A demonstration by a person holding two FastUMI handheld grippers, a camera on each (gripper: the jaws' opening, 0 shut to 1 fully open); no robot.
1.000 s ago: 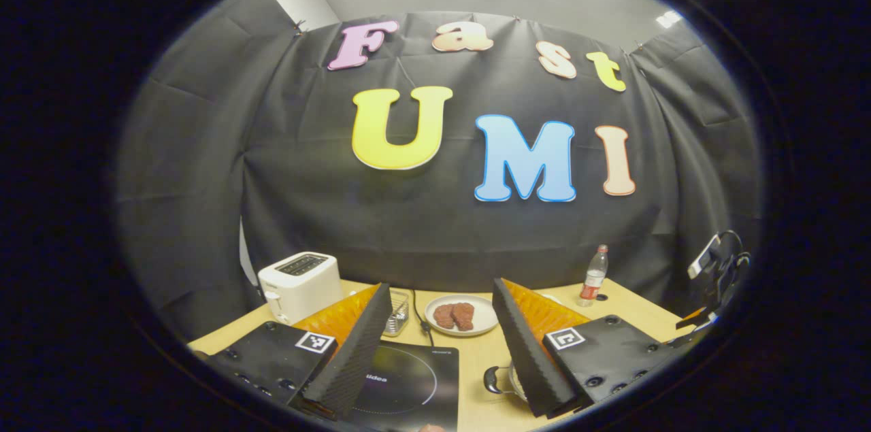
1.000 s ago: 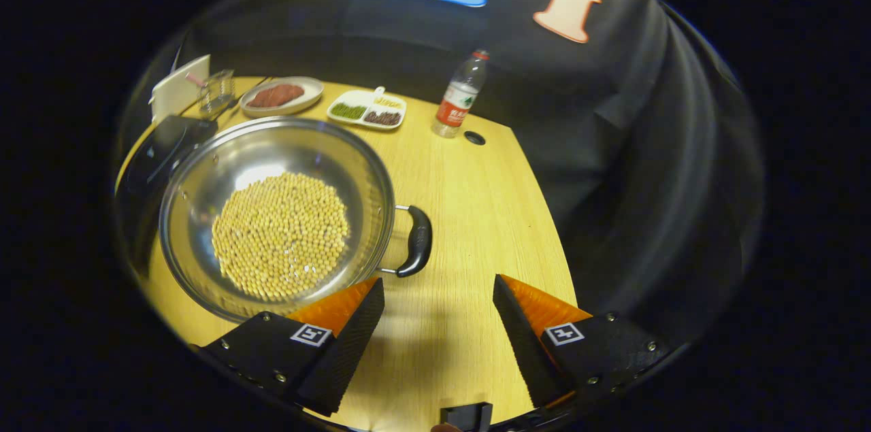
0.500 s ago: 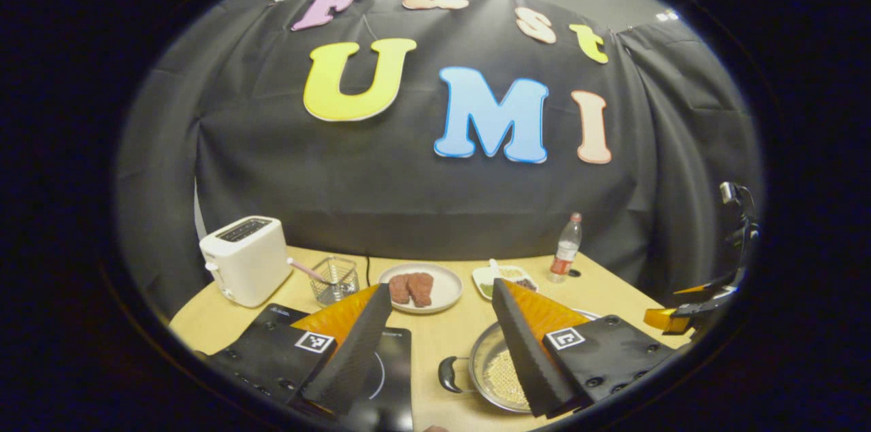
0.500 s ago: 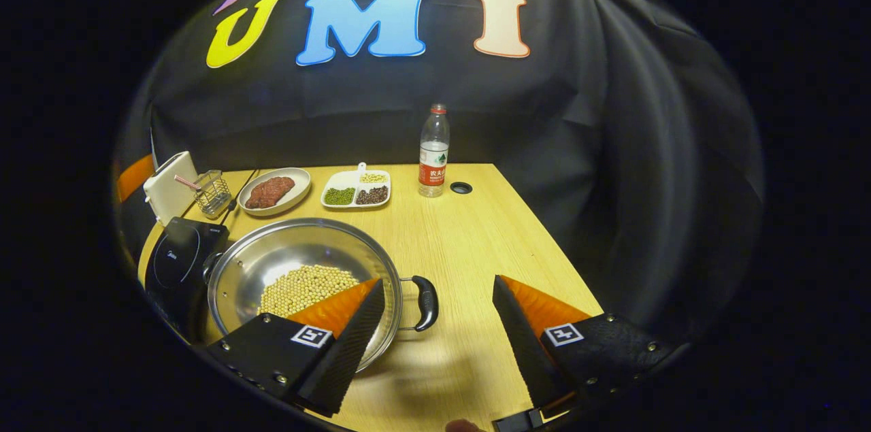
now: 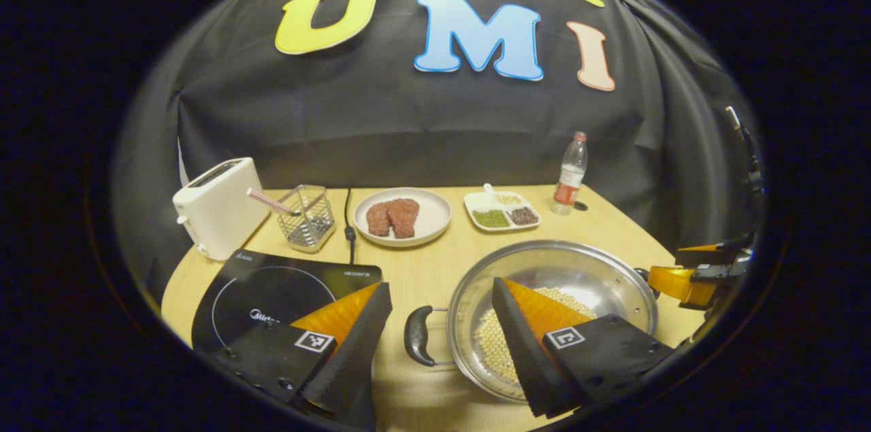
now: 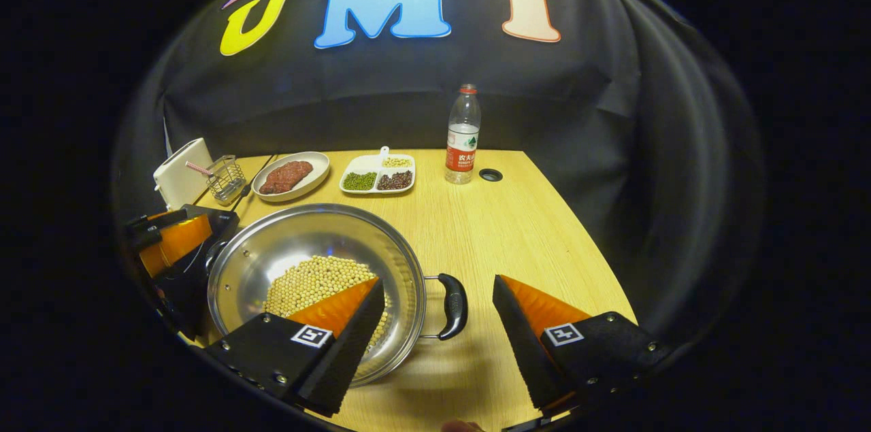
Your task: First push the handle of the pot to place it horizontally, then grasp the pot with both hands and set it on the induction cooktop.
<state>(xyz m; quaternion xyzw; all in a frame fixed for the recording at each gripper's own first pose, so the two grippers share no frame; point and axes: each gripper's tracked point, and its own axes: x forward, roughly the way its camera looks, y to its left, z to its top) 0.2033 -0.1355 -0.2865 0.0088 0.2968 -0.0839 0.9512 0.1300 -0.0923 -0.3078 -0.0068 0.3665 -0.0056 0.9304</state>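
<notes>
A wide steel pot point(image 5: 565, 269) holding soybeans sits on the wooden table, to the right of the black induction cooktop point(image 5: 272, 286). Its two black handles point left point(image 5: 415, 335) and right point(image 6: 452, 306). My left gripper point(image 5: 441, 289) hovers open above the left handle, one finger over the cooktop's corner, the other over the pot's bowl. My right gripper point(image 6: 439, 282) stands open above the right handle, with one finger over the pot point(image 6: 306, 235) and the other over bare table. Each gripper appears at the edge of the other's view, the right gripper point(image 5: 694, 275) and the left gripper point(image 6: 170, 241).
Along the back stand a white toaster point(image 5: 218, 204), a wire basket point(image 5: 306, 218), a plate of meat point(image 5: 401, 216), a divided dish of beans point(image 5: 502, 211) and a water bottle point(image 5: 570, 173). A cable hole point(image 6: 490, 175) lies near the bottle. The table's right edge runs close to the pot.
The left gripper has tipped down and come in over the pot's left handle. The right gripper has pulled back and levelled, so the right handle now lies between its fingers. Both stay open.
</notes>
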